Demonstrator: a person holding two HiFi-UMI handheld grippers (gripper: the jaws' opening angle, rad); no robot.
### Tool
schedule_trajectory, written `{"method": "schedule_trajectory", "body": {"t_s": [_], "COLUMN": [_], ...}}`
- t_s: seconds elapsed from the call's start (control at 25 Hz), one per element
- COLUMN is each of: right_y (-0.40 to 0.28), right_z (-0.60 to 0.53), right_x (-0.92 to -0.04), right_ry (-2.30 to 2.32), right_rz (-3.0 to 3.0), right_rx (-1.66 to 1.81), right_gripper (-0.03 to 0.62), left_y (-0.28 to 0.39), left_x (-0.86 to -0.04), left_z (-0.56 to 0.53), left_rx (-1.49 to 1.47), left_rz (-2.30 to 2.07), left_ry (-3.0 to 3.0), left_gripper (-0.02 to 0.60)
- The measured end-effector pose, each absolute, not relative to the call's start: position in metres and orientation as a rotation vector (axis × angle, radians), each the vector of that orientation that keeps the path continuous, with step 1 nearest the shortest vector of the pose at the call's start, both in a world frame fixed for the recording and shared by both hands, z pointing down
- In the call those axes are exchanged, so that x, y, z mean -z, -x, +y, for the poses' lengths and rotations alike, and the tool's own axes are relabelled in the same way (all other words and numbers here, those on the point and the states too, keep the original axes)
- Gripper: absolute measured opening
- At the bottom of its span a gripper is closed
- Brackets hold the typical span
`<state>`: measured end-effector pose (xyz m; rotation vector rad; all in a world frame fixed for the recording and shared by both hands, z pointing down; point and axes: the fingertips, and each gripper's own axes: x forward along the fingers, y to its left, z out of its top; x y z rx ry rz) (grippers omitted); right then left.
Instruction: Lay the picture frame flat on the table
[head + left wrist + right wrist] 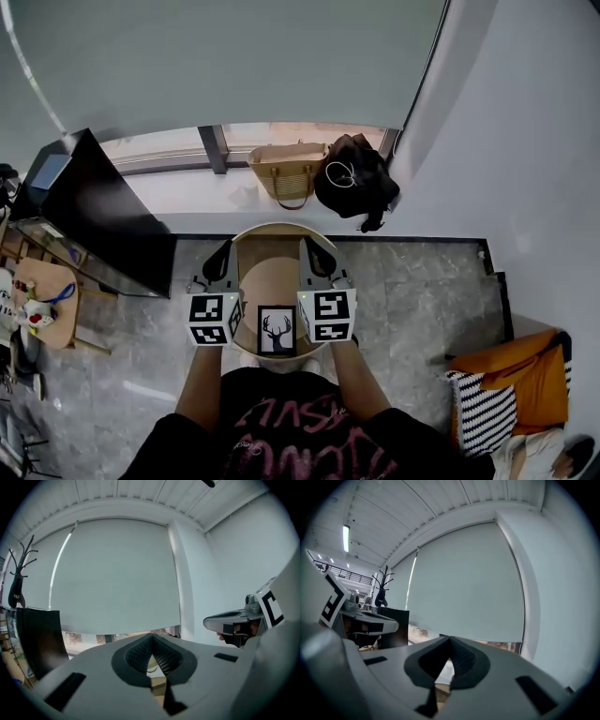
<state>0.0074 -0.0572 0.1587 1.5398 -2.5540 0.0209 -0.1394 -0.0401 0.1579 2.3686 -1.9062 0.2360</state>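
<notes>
Soft, cool daylight, evenly spread

Light filters through the drawn blind (117,573) and a bright window strip (281,136) beneath it; a ceiling lamp (346,531) glares slightly. Shadows are faint. Both gripper views bulge fisheye-style, with black corners and soft nearest surfaces.

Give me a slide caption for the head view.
Jaws shut, left gripper and right gripper side by side above a round table, deer-print picture frame between them.

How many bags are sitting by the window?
2. A tan woven bag sits on the window ledge; a black bag is just right of it. Others could be out of view.
</notes>
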Motion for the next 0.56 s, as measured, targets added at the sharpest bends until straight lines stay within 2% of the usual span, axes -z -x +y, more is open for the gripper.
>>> {"method": "schedule_trajectory", "body": {"t_s": [0.56], "right_y": [-0.013], "right_z": [-0.052], "right_x": [-0.137], "right_ry": [-1.593], "right_rz": [-2.563], "right_rx": [0.030], "right_gripper": [0.020], "left_y": [0.138], "left_x": [-0.132], "left_z": [-0.038], "left_rx": [-0.183], "left_rz": [-1.940], "left_ry": [-2.416], "left_gripper": [0.009]}}
